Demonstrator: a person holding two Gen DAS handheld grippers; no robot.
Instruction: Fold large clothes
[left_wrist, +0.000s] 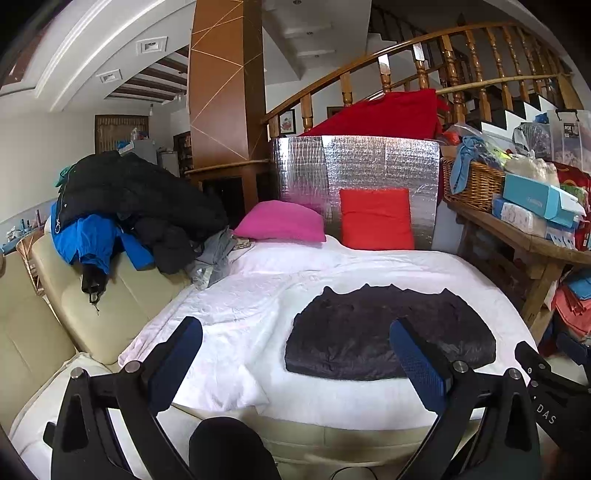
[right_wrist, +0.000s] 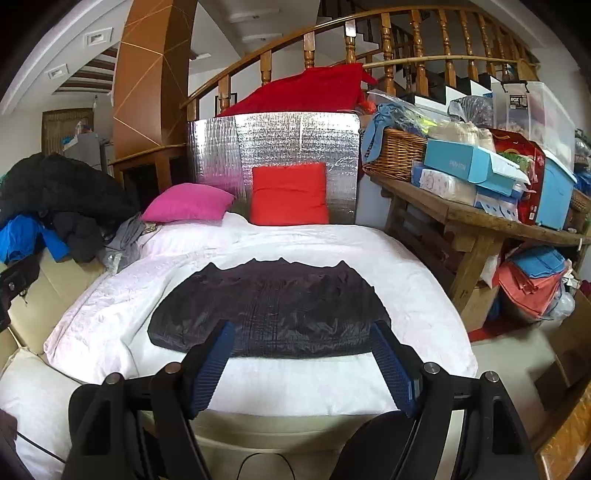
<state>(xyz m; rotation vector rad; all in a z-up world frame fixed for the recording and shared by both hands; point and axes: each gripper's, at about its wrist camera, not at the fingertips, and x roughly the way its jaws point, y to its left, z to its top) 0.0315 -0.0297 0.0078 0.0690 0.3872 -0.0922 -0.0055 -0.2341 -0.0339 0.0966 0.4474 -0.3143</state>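
Observation:
A dark quilted garment (left_wrist: 373, 332) lies flat in a folded block on the white cover (left_wrist: 258, 295) of the bed; it also shows in the right wrist view (right_wrist: 269, 306). My left gripper (left_wrist: 295, 332) is open and empty, held above the bed's near edge, left of the garment's middle. My right gripper (right_wrist: 303, 328) is open and empty, hovering just before the garment's near edge. The right gripper's body also shows at the right edge of the left wrist view (left_wrist: 546, 380).
A pile of black and blue jackets (left_wrist: 122, 206) sits on the cream sofa (left_wrist: 92, 306) to the left. A pink pillow (left_wrist: 282, 221) and a red pillow (left_wrist: 375, 219) lean at the far end. A cluttered wooden table (right_wrist: 476, 221) stands on the right.

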